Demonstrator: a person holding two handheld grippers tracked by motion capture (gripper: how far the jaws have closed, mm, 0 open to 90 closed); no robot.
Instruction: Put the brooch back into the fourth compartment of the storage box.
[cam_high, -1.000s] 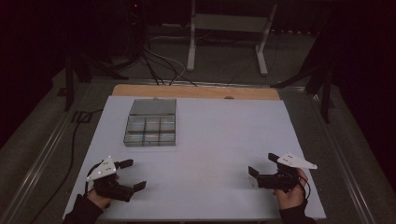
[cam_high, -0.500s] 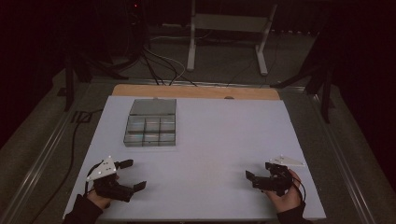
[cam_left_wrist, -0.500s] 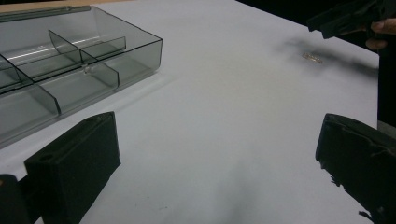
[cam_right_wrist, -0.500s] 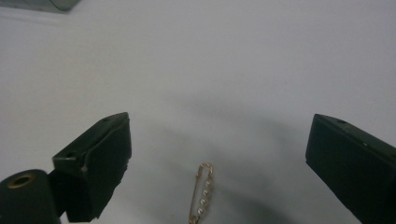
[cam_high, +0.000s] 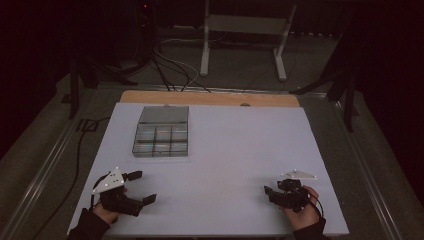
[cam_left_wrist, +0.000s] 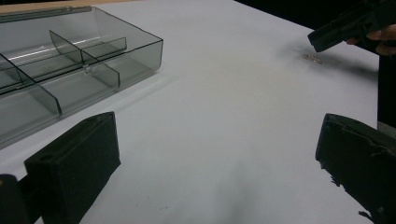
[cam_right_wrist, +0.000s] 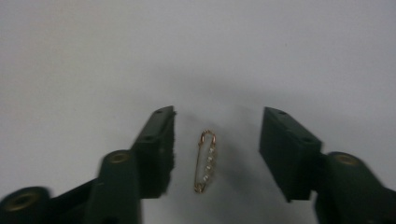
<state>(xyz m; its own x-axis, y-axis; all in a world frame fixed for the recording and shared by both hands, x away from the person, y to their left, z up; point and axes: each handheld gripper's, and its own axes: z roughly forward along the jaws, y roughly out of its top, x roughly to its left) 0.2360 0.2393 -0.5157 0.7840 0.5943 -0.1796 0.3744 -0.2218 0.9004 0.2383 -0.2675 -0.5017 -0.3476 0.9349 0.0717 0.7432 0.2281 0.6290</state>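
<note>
- one white table (cam_high: 225, 150), flat and matte, rectangular, with a strip of bare wood along its far edge.
- two black hand-held grippers, one in each of the person's hands, both near the front edge and well apart.
- left gripper (cam_high: 140, 187) at the front left corner, a grey three-cornered plate on top; its two blocky jaws stand wide apart with nothing between them but bare table.
- one clear smoky plastic box (cam_high: 161, 132), rectangular, lying flat on the far left part of the table; thin dividers split it into several compartments, a long one at the back and a grid of smaller ones in front. from the left gripper view the compartments look empty (cam_left_wrist: 70, 70).
- one small gold pin (cam_right_wrist: 206, 161), thin wire shaped like a safety pin with a row of tiny pale beads, lying flat on the table at the front right.
- right gripper (cam_right_wrist: 217, 149) points down over the pin; its jaws are open, one on either side of the pin, neither touching it.
</note>
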